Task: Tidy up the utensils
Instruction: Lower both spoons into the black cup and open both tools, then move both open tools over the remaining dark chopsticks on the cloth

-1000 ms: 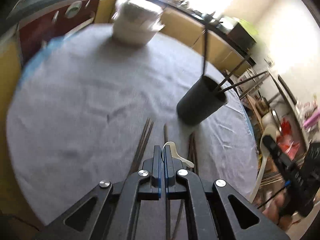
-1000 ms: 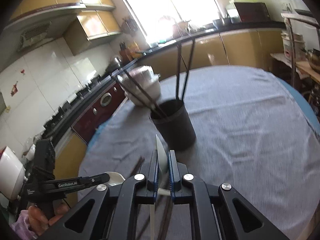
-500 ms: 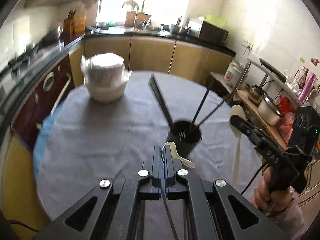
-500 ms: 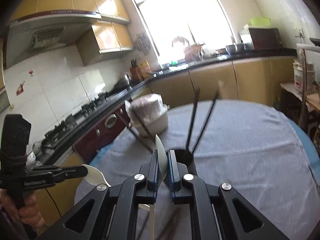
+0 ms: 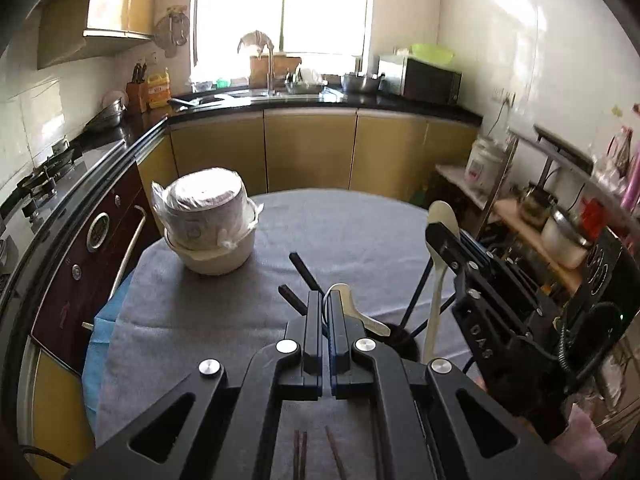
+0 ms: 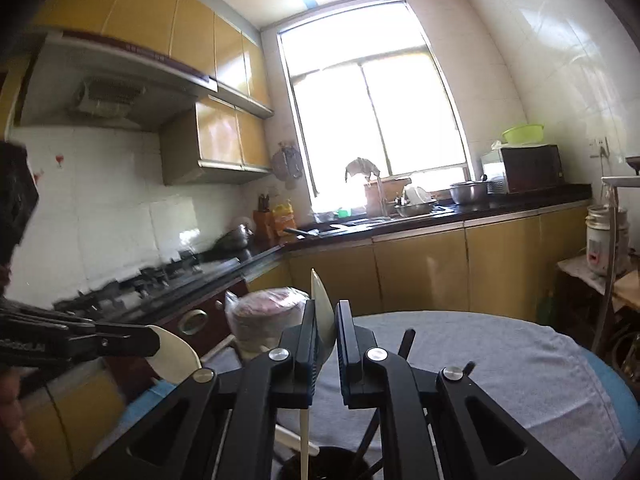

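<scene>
— Where were the spoons?
— One cream spoon point(image 5: 362, 312) was clenched in the left tongs point(image 5: 329, 308); the other spoon point(image 6: 322, 316) was pinched upright in the right tongs point(image 6: 325, 320), handle hanging over the dark holder point(image 5: 400, 340).
— And the worktop?
— A round worktop point(image 5: 352, 224) under grey cloth, chopsticks point(image 5: 299, 454) lying loose, a wrapped stack of bowls point(image 5: 210, 224) near its far edge.
— The room?
— A kitchen: yellow cabinets point(image 5: 308, 152), a bright window point(image 6: 376, 120).
</scene>
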A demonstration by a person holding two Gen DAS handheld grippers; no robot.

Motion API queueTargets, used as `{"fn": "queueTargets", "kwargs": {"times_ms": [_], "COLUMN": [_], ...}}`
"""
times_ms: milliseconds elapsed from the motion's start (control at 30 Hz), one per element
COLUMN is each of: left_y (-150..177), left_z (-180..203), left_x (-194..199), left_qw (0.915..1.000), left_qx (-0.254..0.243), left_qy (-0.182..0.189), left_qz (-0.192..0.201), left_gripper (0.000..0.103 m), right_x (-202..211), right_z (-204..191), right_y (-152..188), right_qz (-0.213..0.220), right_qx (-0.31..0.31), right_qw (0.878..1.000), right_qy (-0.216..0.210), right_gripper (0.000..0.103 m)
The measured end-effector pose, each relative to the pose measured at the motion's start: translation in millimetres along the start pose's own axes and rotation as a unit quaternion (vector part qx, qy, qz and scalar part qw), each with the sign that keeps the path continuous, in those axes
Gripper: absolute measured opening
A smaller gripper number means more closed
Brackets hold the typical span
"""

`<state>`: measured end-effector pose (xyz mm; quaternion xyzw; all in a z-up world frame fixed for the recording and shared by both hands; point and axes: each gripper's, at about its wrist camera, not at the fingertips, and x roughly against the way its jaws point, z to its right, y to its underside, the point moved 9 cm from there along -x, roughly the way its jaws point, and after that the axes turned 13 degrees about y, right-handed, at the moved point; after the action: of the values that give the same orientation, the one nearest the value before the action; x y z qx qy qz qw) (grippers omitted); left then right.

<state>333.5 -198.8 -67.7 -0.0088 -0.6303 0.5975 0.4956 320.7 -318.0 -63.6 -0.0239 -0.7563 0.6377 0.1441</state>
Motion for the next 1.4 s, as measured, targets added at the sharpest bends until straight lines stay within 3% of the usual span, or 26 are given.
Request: {"fn": "queueTargets", "kwargs": {"times_ms": [233,367,633,667,733,767,833,900,1000,1100,1233,1400], "left_y": [18,27,37,38,39,40,48,58,86,121,162,187], "left_z": [1,5,1,0,-4,-6,-9,-13,-13,-15,-15,-20], "left_x": [-26,-32,-15,-9,6,14,38,55,77,84,85,97], "left_qw": [0.9990,0.9982,0.9971,0.9973,0.9981,0.9985,0.9994,0.9996,0.9984,0.9967,0.9936,0.9860], "left_qx": [-0.021,-0.023,-0.018,-0.018,-0.013,-0.011,-0.014,-0.020,-0.028,-0.014,0.013,0.031], "left_qy": [-0.007,0.017,0.037,0.036,0.032,0.031,0.015,-0.012,-0.049,-0.075,-0.097,-0.152], "left_qz": [-0.040,-0.052,-0.064,-0.061,-0.051,-0.045,-0.029,-0.014,-0.004,-0.026,-0.057,-0.062], "left_gripper": [0.002,0.003,0.004,0.004,0.005,0.010,0.031,0.068,0.072,0.075,0.075,0.075], "right_x": [-23,-25,-10,-6,3,9,25,48,85,117,150,184], "right_z": [-10,-12,1,4,9,13,19,29,40,44,43,37], "right_y": [36,53,77,79,81,83,85,87,99,116,136,146], "right_qz": [-0.009,-0.022,-0.083,-0.088,-0.096,-0.103,-0.111,-0.112,-0.128,-0.156,-0.189,-0.212], "right_qx": [0.050,0.064,0.054,0.052,0.052,0.048,0.034,0.019,0.000,-0.008,-0.003,0.009], "right_qw": [0.999,0.998,0.995,0.995,0.994,0.993,0.993,0.993,0.991,0.987,0.981,0.976], "right_qy": [0.020,0.015,-0.006,-0.004,0.002,0.005,0.004,0.012,0.025,0.039,0.040,0.043], "right_gripper": [0.009,0.009,0.010,0.011,0.025,0.028,0.033,0.034,0.038,0.060,0.061,0.061]}}
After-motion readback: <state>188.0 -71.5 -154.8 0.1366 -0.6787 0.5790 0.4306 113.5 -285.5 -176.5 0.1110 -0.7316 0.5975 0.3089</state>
